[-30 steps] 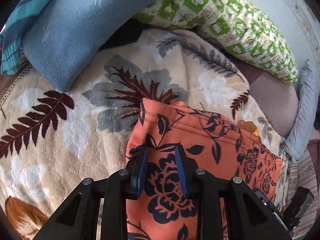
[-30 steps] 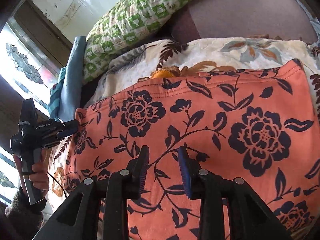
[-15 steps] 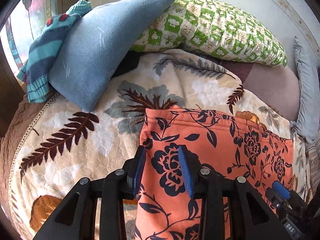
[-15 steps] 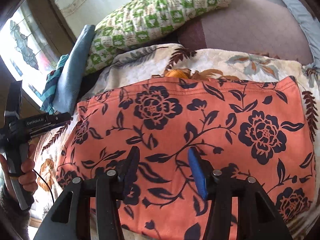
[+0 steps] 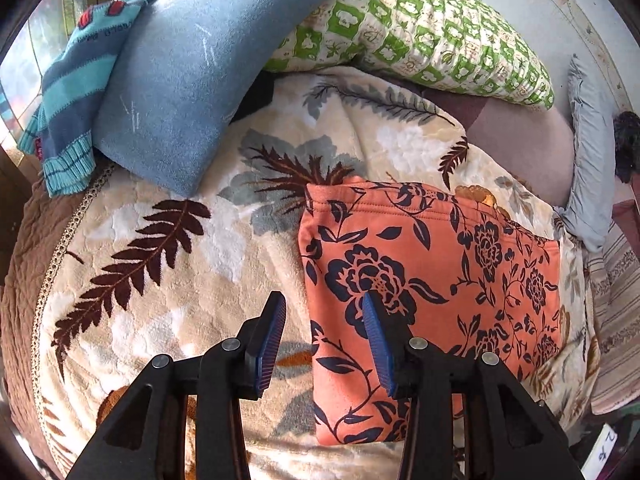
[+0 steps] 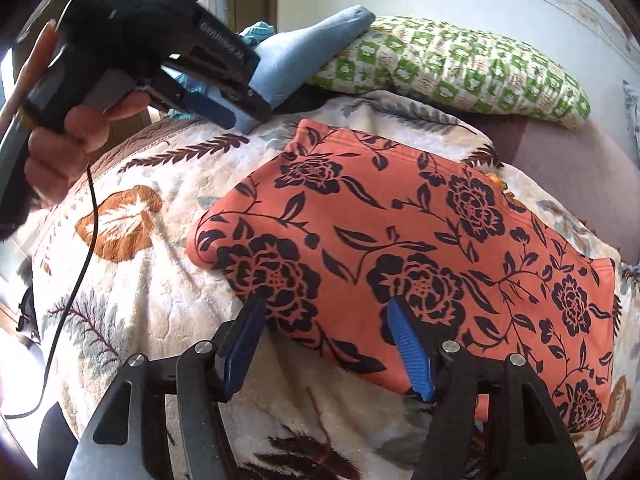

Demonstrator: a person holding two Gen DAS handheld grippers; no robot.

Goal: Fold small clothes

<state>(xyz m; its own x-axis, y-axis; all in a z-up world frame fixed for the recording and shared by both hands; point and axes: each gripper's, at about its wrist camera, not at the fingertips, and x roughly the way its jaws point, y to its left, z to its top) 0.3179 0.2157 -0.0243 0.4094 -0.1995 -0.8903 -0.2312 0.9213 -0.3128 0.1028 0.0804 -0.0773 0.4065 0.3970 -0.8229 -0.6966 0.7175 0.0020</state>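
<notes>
Just ahead of the right gripper, the folded orange cloth with dark blue flowers lies flat, its long axis running from near left to far right. Both grippers' jaws have just been opening and hold nothing; the left gripper straddles the cloth's left edge. Beneath spreads a cream leaf-patterned plush blanket, bare leftward; a green checked pillow and a blue felt cushion crowd the far side.
</notes>
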